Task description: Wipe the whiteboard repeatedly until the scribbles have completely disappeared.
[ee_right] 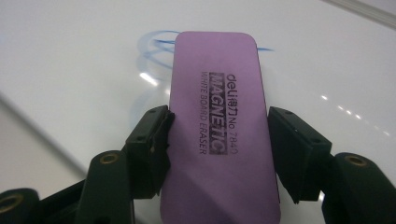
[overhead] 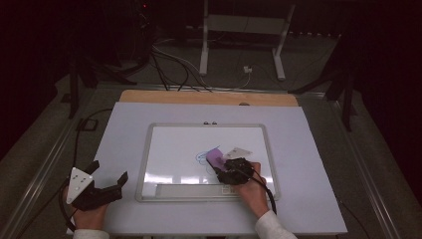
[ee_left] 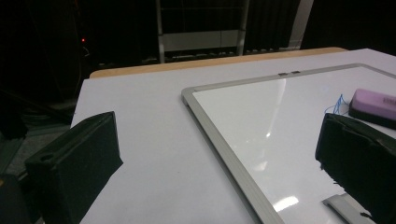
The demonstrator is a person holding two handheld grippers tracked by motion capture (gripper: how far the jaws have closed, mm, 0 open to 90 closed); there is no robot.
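A purple whiteboard eraser (ee_right: 215,70) lies flat on the whiteboard (overhead: 144,164), its far end over a blue scribble (ee_right: 154,46). My right gripper (ee_right: 217,126) is shut on the eraser, one jaw pressed to each long side. In the high view the right gripper (overhead: 220,164) sits near the board's lower middle, with the eraser (overhead: 215,157) poking out to the upper left beside the blue scribble (overhead: 200,157). My left gripper (overhead: 109,171) rests open on the white table left of the board with nothing between its jaws. The left gripper view shows the eraser (ee_left: 373,105) at the far right.
The board's silver frame (ee_left: 224,154) runs diagonally past my left gripper (ee_left: 219,154). A pen tray (overhead: 184,190) lies along the board's near edge. A wooden strip (overhead: 209,97) borders the table's back edge. Cables (overhead: 169,64) and a white stand (overhead: 239,40) are on the floor beyond.
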